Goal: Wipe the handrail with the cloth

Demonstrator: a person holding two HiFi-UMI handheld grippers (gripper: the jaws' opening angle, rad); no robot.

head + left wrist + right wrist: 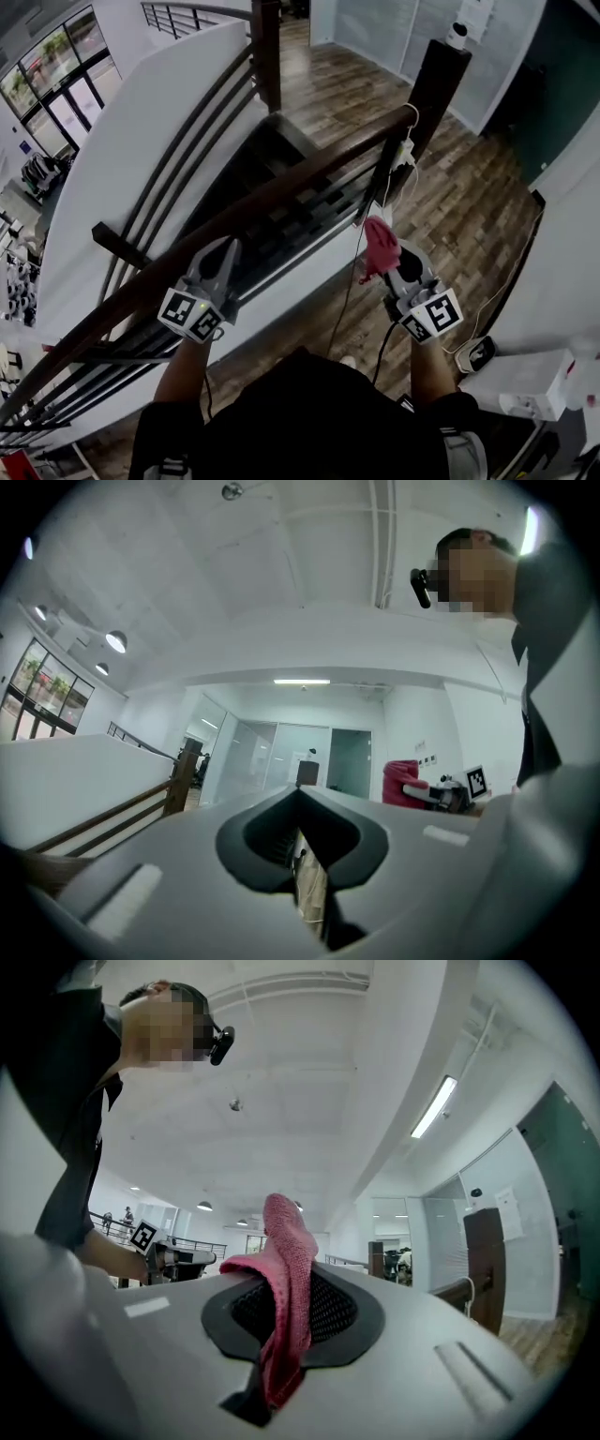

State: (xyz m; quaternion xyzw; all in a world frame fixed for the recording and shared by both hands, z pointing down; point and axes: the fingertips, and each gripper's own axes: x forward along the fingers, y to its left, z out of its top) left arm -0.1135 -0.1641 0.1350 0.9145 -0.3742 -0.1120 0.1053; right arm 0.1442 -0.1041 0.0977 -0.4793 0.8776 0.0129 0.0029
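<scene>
Up by the stairwell: pink cloth pinched, rail close ahead.
Right of centre in the head view, the cloth sticks up from the right gripper, whose fingers pinch it. It sits just below the dark wooden handrail, which runs from lower left to upper right. Lower left, the left gripper overlaps the rail, its fingers pressed together on nothing.
</scene>
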